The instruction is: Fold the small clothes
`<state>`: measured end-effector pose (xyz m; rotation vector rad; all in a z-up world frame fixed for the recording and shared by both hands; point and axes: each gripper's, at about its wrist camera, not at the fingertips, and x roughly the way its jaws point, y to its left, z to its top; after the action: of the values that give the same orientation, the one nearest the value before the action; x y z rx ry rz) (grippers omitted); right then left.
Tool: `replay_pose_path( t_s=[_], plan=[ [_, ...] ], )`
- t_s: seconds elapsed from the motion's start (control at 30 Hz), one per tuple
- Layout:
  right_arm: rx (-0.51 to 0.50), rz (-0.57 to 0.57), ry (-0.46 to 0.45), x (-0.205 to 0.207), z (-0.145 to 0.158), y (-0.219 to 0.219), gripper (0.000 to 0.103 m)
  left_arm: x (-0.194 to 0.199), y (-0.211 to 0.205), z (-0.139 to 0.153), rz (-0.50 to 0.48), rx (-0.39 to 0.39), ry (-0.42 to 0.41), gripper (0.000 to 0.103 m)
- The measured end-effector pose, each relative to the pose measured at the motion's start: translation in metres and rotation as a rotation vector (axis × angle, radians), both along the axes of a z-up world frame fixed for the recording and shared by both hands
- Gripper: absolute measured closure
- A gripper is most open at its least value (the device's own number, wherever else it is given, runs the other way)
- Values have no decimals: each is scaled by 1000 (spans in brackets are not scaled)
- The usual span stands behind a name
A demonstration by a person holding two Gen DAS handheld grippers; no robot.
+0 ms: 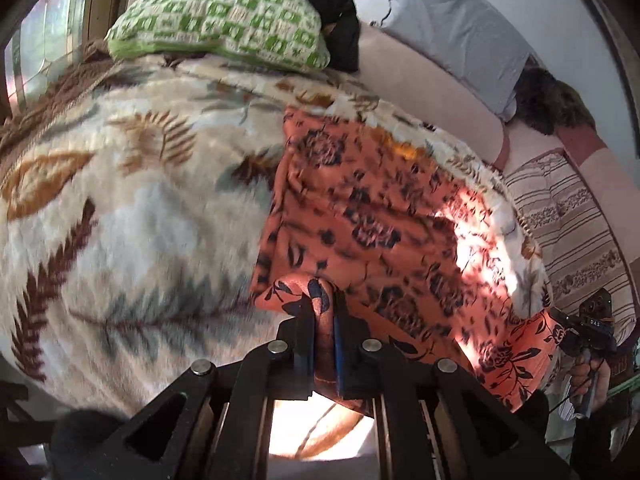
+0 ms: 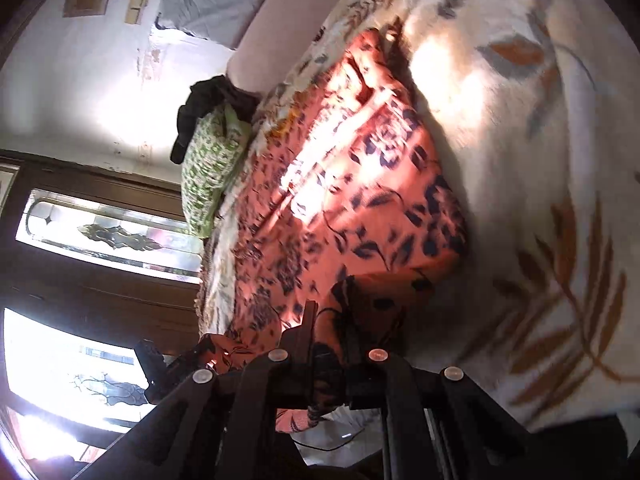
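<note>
- The leaf-print blanket [image 1: 120,200] fills most of the left wrist view and carries everything else.
- The orange floral garment [image 1: 360,208] lies on it, from the centre to the lower right of the frame. Its long axis runs from the upper middle, near the green patterned pillow [image 1: 216,24], down to the bottom edge.
- Progress, as I judge it: the cloth looks spread and only partly doubled, its near hem lifted. The fold over is not yet laid, and smoothing is left.
- The left gripper [image 1: 322,320], bottom centre, is clenched on one near corner of the cloth.
- The right gripper [image 2: 328,344], bottom centre of its own view, is clamped on the other corner.
</note>
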<state>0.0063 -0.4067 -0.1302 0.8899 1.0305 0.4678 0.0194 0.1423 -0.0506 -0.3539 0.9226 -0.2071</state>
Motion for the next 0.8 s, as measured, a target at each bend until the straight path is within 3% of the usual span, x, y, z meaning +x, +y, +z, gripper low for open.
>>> replay_pose_path(
  t_s=[0.13,0.2,0.23,0.27,0.3,0.33,0.37,0.4,0.43,0.47,0.6,0.7,0.8],
  plan=[
    [35,-28,-158,82,58,-6,94,79,-6,59,16,7,-165,92],
    [11,-70,-209,130,77,-12,94,131,-10,62,56,61,-188,86],
    [19,-104,-205,155,76,-16,92,159,-12,54,74,99,-181,62],
    [24,-133,-198,180,70,-20,87,186,-14,43,109,153,-183,46],
    [2,-150,-190,203,60,-22,83,210,-17,27,143,216,-198,15],
    [-30,-169,-178,223,46,-23,60,234,-18,7,159,278,-183,8],
    [-64,-191,-153,238,30,-24,13,253,-16,-15,176,343,-123,8],
    [-106,-234,-122,243,15,-27,7,264,-13,-35,182,387,-48,10],
    [-132,-272,-87,241,1,-27,7,267,-10,-49,182,391,6,10],
    [-110,-282,-66,233,-10,-30,7,258,-5,-55,186,364,3,10],
    [-147,-214,-142,166,-11,-13,7,191,10,-38,219,289,-116,10],
    [-108,-201,-100,112,-21,-2,7,139,7,-35,200,132,-83,10],
    [-35,-193,-16,84,-43,13,7,109,-11,-54,154,-38,-23,10]
  ],
)
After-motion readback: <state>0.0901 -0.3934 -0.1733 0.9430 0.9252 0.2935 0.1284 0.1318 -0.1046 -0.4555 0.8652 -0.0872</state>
